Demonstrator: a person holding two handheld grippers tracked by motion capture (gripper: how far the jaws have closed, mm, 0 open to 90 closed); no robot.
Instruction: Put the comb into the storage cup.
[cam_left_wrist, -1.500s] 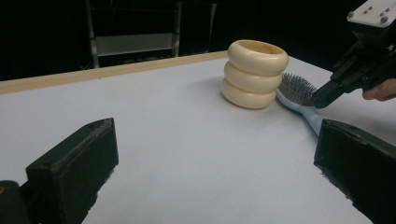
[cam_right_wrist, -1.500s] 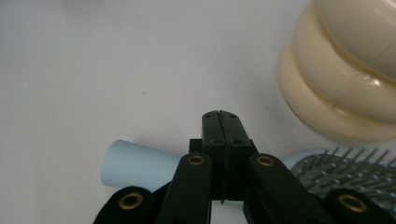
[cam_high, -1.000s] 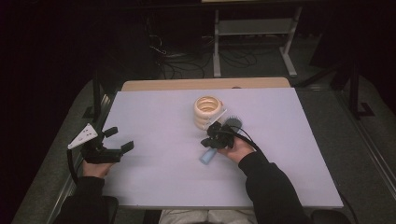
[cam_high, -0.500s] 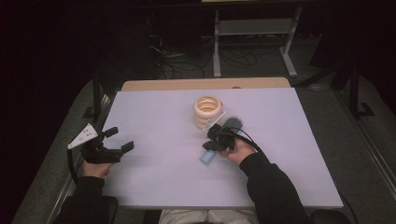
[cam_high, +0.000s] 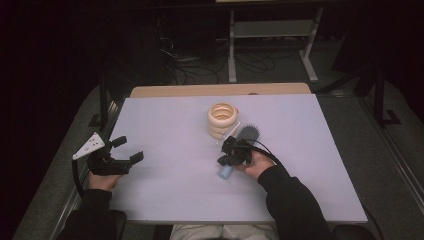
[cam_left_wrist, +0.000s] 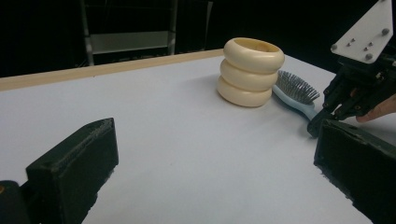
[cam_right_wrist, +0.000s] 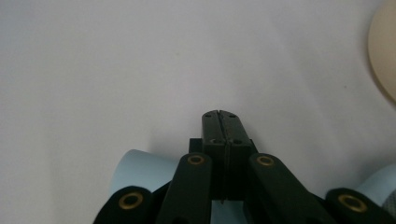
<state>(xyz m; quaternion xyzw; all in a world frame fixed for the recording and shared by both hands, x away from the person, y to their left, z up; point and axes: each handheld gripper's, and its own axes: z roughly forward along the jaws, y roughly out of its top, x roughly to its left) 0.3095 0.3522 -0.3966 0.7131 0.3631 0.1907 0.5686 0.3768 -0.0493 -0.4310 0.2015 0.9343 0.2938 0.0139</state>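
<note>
Nearest the person, the left gripper (cam_high: 116, 161) rests at the left edge of the table (cam_high: 165, 195), jaws spread wide with nothing between them, well apart from the work. Mid-table, the right gripper (cam_high: 226, 157) sits low over the handle of the light-blue hairbrush (cam_high: 246, 134); in the right gripper view its jaws stand pressed together with no gap, the blue handle (cam_right_wrist: 140, 170) passing beneath them rather than between, so nothing is pinched. The brush lies flat on the white tabletop, handle end (cam_high: 224, 172) toward the person, bristle head (cam_left_wrist: 295, 87) pointing away and lying just beside, perhaps touching, the cream ring stack (cam_high: 222, 120). Judged handling: light, stiff plastic, smooth and rounded along the handle, so it may roll or slip out of a narrow pinch; the bristles are springy and give a poor hold. Best purchase looks to be mid-handle, jaws across its width, opened first and lowered to either side. Lifting near the head risks nudging the stack, which is three rounded rings and looks easily knocked. Beyond the table's far wooden edge (cam_high: 220, 89), a metal stand (cam_high: 270, 35) and cables on the dark floor.
</note>
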